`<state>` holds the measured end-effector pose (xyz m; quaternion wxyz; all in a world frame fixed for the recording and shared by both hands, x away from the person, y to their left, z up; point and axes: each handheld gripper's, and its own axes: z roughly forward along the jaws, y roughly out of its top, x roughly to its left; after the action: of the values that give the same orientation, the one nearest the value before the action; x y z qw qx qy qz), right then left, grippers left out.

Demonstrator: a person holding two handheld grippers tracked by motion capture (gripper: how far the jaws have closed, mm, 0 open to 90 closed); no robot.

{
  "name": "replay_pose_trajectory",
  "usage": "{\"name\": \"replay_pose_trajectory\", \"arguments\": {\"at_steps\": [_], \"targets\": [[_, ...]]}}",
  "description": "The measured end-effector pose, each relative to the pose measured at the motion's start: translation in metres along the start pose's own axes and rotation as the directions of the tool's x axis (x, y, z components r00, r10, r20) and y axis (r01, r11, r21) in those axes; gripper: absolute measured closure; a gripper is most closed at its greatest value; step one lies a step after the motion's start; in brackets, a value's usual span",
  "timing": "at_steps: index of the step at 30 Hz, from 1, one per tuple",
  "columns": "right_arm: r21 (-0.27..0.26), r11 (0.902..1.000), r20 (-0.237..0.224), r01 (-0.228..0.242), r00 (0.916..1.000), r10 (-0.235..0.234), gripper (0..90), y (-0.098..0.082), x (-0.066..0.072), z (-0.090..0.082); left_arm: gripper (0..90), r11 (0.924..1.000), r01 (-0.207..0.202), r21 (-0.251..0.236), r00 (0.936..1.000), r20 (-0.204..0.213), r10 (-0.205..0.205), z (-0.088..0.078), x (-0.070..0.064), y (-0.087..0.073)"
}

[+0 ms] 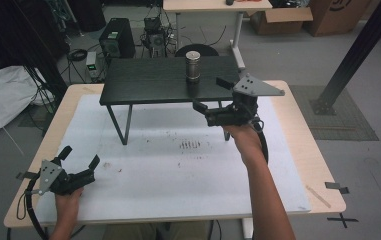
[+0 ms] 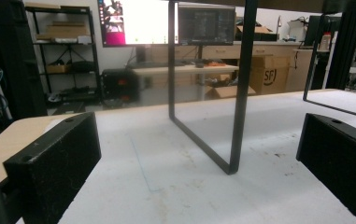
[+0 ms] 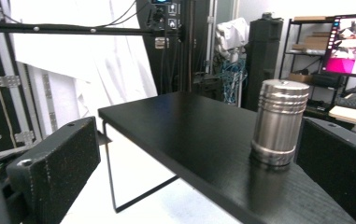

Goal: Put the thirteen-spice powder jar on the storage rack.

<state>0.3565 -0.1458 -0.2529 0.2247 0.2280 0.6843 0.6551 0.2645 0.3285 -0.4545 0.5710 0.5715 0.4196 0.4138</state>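
Your right gripper [image 1: 212, 95], jaws apart, nears the steel canister [image 1: 193, 66] standing upright, long axis vertical, on the black shelf [image 1: 148, 80]; your left gripper [image 1: 80, 157] rests spread too.

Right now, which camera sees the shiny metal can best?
The right gripper view: the metal can stands close and large on the black shelf, its grooves and base clear. In the high view it is small, beside the right gripper. The left gripper view faces the shelf's legs.

Overhead and tool-mounted views, shared shelf [image 1: 148, 80]
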Motion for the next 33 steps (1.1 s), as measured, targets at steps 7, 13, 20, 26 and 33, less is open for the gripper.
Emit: {"name": "replay_pose_trajectory", "arguments": {"at_steps": [7, 13, 20, 26, 33], "targets": [[-0.011, 0.9998, -0.024, 0.014, 0.9996, -0.014, 0.3, -0.010, 0.006, -0.013, 0.3, 1.0000, 0.000, 0.001, 1.0000, 0.000, 0.000, 0.000, 0.000, 0.000], [-0.021, 0.9993, -0.031, 0.030, 0.9990, -0.031, 0.3, -0.020, 0.009, -0.024, 0.3, 1.0000, -0.001, 0.002, 1.0000, 0.000, 0.001, 0.000, 0.000, 0.000], [-0.018, 0.9983, -0.012, 0.056, 0.9984, -0.056, 0.4, -0.037, 0.008, -0.039, 0.2, 1.0000, -0.001, 0.003, 1.0000, 0.000, 0.001, 0.000, 0.000, 0.000], [-0.011, 0.9979, 0.024, 0.063, 0.9977, -0.063, 0.5, -0.056, 0.007, -0.051, 0.3, 1.0000, -0.001, 0.003, 1.0000, 0.000, 0.001, 0.000, 0.000, 0.000], [-0.012, 0.9988, 0.073, 0.047, 0.9962, -0.046, 0.4, -0.080, 0.005, -0.065, 0.3, 1.0000, -0.001, 0.003, 1.0000, 0.000, 0.001, 0.000, 0.000, 0.000]]}}
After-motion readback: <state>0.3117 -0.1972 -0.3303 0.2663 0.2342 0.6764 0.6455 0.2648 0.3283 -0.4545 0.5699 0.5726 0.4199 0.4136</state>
